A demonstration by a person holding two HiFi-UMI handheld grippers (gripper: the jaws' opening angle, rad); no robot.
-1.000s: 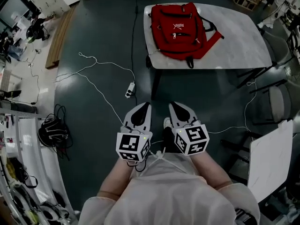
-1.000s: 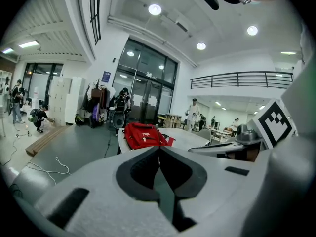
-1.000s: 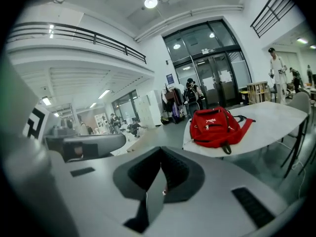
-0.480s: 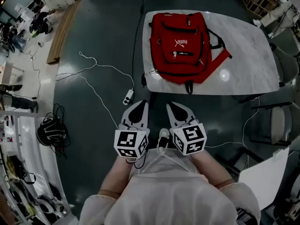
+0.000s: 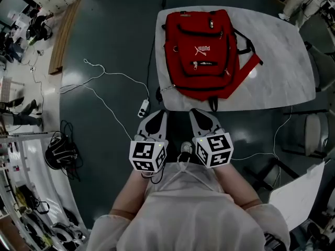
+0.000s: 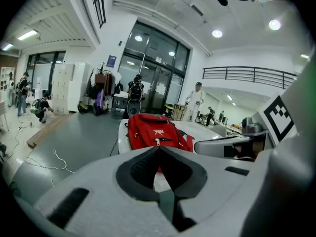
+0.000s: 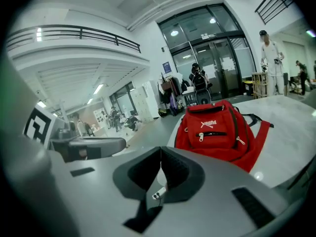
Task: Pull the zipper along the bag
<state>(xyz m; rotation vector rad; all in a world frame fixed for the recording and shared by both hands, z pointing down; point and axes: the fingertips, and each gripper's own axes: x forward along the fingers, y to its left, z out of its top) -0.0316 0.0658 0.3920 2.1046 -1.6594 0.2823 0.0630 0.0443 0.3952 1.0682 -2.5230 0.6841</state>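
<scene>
A red backpack (image 5: 207,54) lies flat on a white marble table (image 5: 282,61), front pockets up, with small silver zipper pulls on its front. It also shows ahead in the left gripper view as the backpack (image 6: 154,132) and in the right gripper view as the backpack (image 7: 217,127). My left gripper (image 5: 155,118) and right gripper (image 5: 197,115) are held side by side close to my body, short of the table's near edge. Both are shut with nothing between the jaws.
A white cable and power strip (image 5: 144,106) run across the dark floor left of the table. A coil of black cable (image 5: 58,151) lies at the left. Chairs (image 5: 314,135) stand right of the table. People stand far off in the hall.
The table and backpack have come nearer to me and sit more squarely ahead. Both grippers stay shut and level in front of my body.
</scene>
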